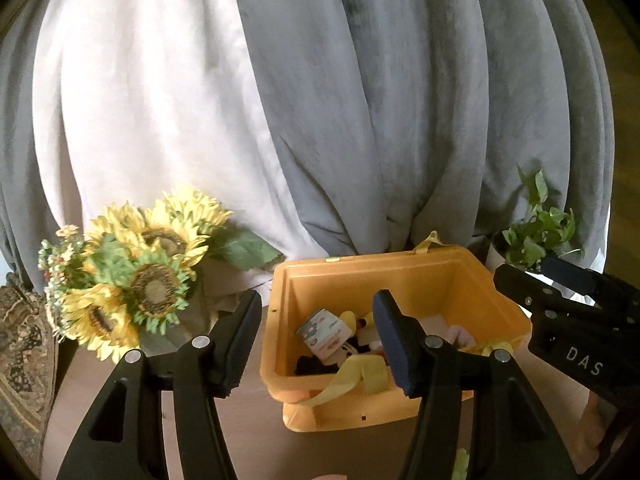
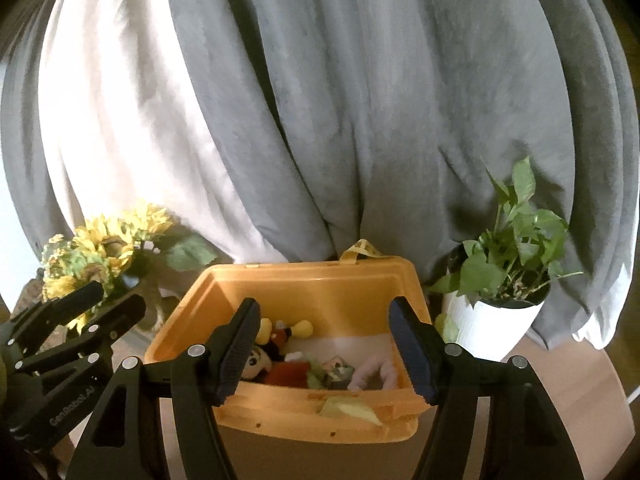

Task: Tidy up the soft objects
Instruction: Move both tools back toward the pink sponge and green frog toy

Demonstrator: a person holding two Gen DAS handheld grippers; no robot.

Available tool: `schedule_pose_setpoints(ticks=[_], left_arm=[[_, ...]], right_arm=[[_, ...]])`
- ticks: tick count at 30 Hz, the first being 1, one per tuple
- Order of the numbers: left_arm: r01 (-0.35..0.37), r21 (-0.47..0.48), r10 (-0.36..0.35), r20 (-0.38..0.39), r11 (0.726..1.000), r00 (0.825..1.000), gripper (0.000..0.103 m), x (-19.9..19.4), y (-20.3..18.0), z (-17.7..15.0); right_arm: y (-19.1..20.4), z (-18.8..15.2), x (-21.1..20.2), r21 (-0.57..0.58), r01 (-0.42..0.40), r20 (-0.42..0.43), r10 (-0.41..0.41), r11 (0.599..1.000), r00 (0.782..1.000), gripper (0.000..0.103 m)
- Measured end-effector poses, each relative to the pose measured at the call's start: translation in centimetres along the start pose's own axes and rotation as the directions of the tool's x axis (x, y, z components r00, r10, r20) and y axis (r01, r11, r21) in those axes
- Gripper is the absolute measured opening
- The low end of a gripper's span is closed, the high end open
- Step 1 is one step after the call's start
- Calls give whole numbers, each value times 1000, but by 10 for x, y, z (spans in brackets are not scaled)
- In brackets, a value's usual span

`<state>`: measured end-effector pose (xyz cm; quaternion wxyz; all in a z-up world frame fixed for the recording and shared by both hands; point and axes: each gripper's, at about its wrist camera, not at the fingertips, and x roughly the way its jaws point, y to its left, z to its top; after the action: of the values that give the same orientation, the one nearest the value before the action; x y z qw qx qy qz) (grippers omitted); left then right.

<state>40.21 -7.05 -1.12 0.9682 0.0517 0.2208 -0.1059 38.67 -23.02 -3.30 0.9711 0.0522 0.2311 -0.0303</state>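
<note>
Both grippers are hanging over an orange bin (image 2: 320,280) that is sitting low in the middle of each frame, and most of the sorting is looking finished. The left gripper (image 1: 316,340) is spread wide with nothing between its jaws, its right finger crossing the bin's opening in the left wrist view. The right gripper (image 2: 320,344) is likewise released and empty, its fingers framing the bin's inside. Within the bin, soft toys are lying heaped together: a plush doll (image 2: 264,356) at the left, a pink plush (image 2: 374,372) at the right, and a soft printed cube (image 1: 322,330) near the left wall in the left wrist view. A yellow strap (image 1: 360,376) is draping over the near rim. No loose toy is showing outside the bin in either frame, so little seems left, though the table nearer the person is hidden. Sunflowers (image 1: 136,276) are standing at lower left, a potted plant (image 2: 508,280) at right.
</note>
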Motion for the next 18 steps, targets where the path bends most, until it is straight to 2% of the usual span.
schedule_pose_setpoints(ticks=[3, 18], left_arm=[[-7, 0, 7, 3, 1000, 1000, 58, -11, 3, -4], [-15, 24, 15, -13, 1000, 1000, 62, -53, 17, -32]], right_arm=[[4, -5, -11, 0, 11, 9, -11, 1000, 1000, 74], [27, -34, -47, 6, 20, -16, -20, 1000, 1000, 76]])
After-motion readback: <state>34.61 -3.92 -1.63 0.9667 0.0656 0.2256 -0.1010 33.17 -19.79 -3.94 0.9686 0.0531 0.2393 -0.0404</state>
